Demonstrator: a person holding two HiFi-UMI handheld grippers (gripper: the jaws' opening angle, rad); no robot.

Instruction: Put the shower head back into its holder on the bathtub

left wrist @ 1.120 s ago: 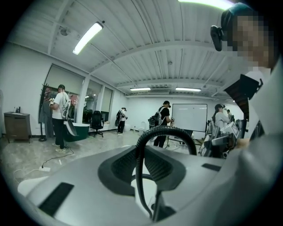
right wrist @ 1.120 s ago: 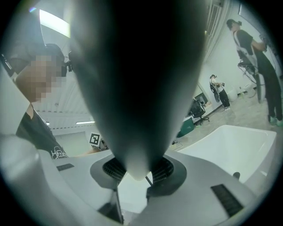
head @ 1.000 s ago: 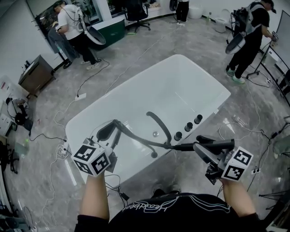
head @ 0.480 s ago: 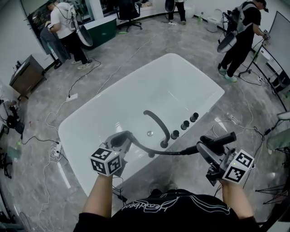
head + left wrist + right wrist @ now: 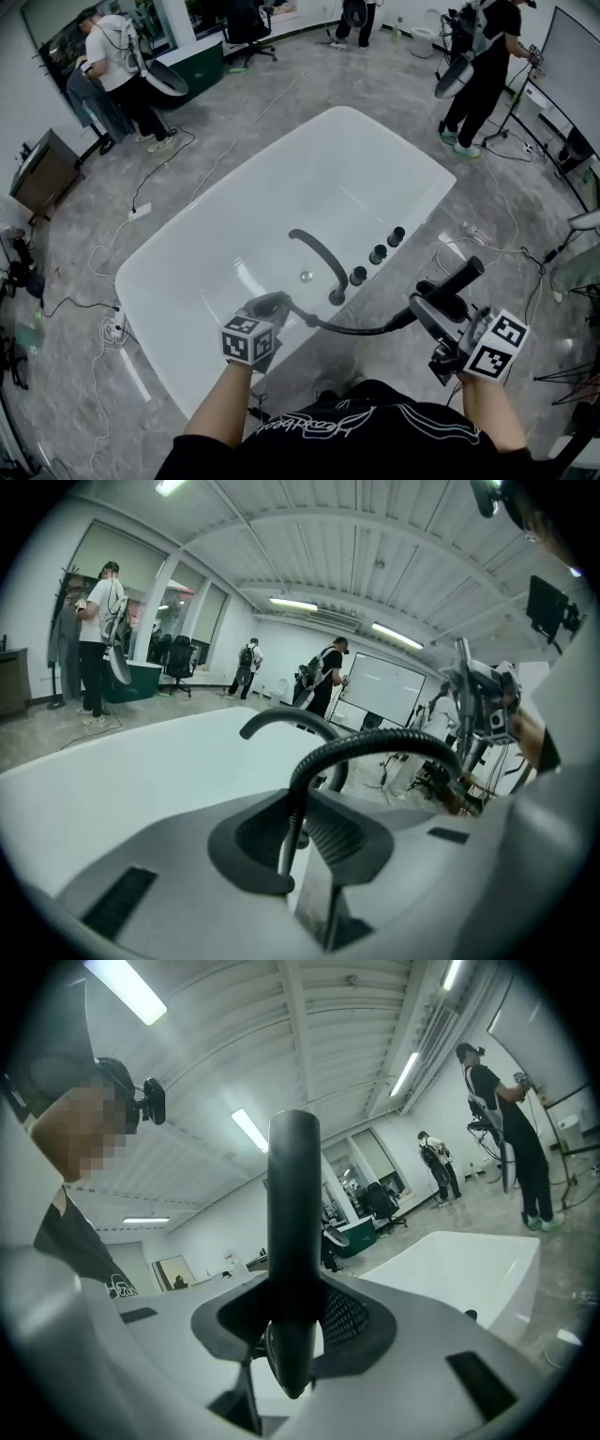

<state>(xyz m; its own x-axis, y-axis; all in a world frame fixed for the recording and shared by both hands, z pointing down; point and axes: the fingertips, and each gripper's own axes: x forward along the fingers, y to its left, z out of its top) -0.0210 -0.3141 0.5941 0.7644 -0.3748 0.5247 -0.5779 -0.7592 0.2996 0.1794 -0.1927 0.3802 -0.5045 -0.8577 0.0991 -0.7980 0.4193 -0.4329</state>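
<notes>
Ceiling strip lights [image 5: 127,993] give bright, even light; fisheye edges bend and darken.

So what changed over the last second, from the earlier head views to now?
The left gripper, shut on the hose, came down to the near rim of the bathtub and closer to the right gripper. Nothing was taken hold of or let go. The right gripper stayed put, shut on the shower head. The spout and knobs are as before.
</notes>
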